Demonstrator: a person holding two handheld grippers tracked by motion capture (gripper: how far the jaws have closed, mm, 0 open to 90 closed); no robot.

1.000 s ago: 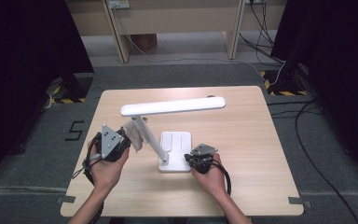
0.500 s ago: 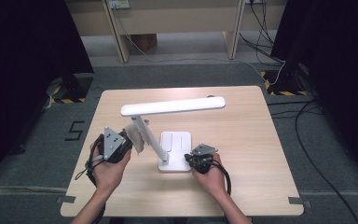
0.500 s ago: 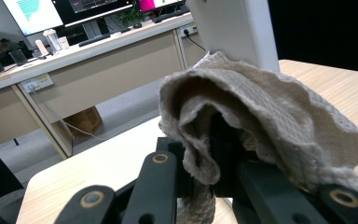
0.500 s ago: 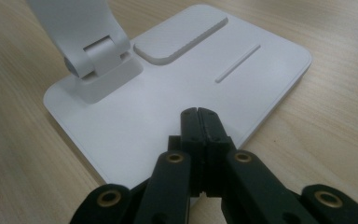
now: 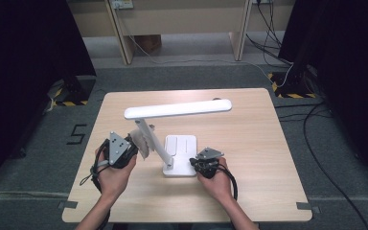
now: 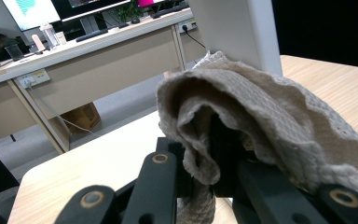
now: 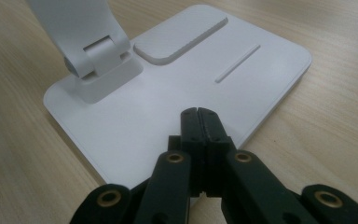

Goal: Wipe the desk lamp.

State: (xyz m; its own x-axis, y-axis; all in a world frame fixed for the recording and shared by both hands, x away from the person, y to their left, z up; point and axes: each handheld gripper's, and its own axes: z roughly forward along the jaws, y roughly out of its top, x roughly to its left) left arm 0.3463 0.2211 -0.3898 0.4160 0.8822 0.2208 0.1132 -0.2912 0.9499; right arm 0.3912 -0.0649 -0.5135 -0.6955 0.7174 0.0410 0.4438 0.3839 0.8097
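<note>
Little has shifted since the earlier frames: the cloth (image 5: 143,142) has crept slightly along the lamp arm (image 5: 154,143), and both hands sit where they were. Bunched and beige, the cloth is clamped in the closed jaws of the left gripper (image 5: 130,143) and lies against the slanted white arm, left of the lamp base (image 5: 181,154). Resting on that base's near right corner, the right gripper (image 5: 199,165) has its jaws pressed together, empty. Above, the lamp head (image 5: 178,109) spans level over the wooden table (image 5: 249,158).
</note>
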